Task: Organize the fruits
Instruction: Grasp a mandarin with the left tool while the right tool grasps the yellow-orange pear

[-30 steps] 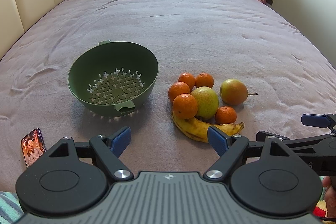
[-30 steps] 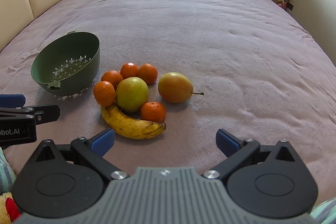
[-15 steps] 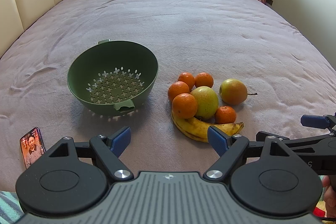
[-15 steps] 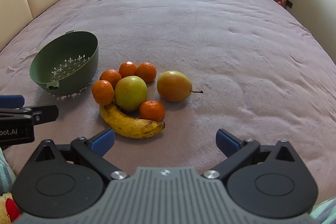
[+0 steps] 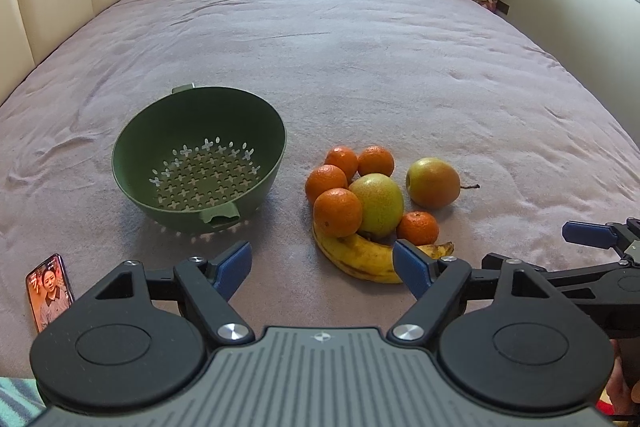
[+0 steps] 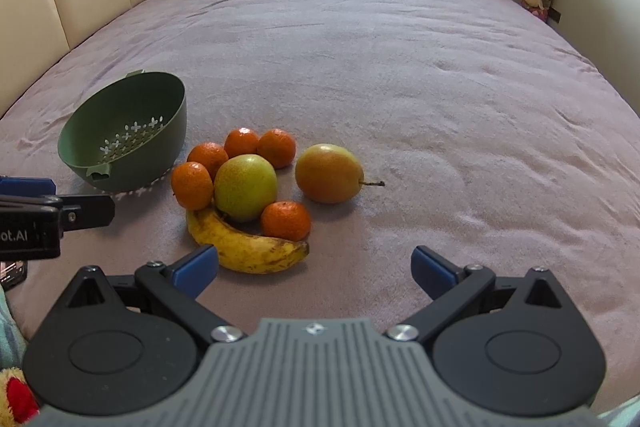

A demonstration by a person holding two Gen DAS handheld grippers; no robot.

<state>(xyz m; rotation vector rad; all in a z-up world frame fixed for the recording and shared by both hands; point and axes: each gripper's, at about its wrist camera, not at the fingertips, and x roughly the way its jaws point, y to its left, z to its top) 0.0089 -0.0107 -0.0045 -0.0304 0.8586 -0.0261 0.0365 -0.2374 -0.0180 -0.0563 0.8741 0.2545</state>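
1. Since the earlier frame the left gripper (image 5: pixel 322 265) has just been closing its jaws a little, with nothing between them; the fruit and the colander have kept their places
2. Both grippers have their jaws wide apart and grip nothing; the right gripper (image 6: pixel 314 267) hangs over bare bedspread (image 6: pixel 400 75) on the near side of the banana
3. The banana (image 6: pixel 244 241) is the landmark: it lies on the bedspread, curved, with its dark-spotted end toward the right
4. A green pear (image 6: pixel 245 186) sits just behind the banana, touching it
5. One tangerine (image 6: pixel 286 220) rests against the banana, to the right of the green pear; another tangerine (image 6: pixel 192 185) touches the banana's left end
6. Three more tangerines (image 6: pixel 242 143) are bunched behind the green pear, further from the banana
7. A reddish-yellow pear (image 6: pixel 329 173) lies apart, behind and to the right of the banana, its stem pointing right
8. The green colander (image 5: pixel 199 157) stands empty to the left of the banana, tilted toward the camera, well apart from it
9. A phone (image 5: pixel 49 289) with a lit screen lies far left of the banana, on the near edge of the bed
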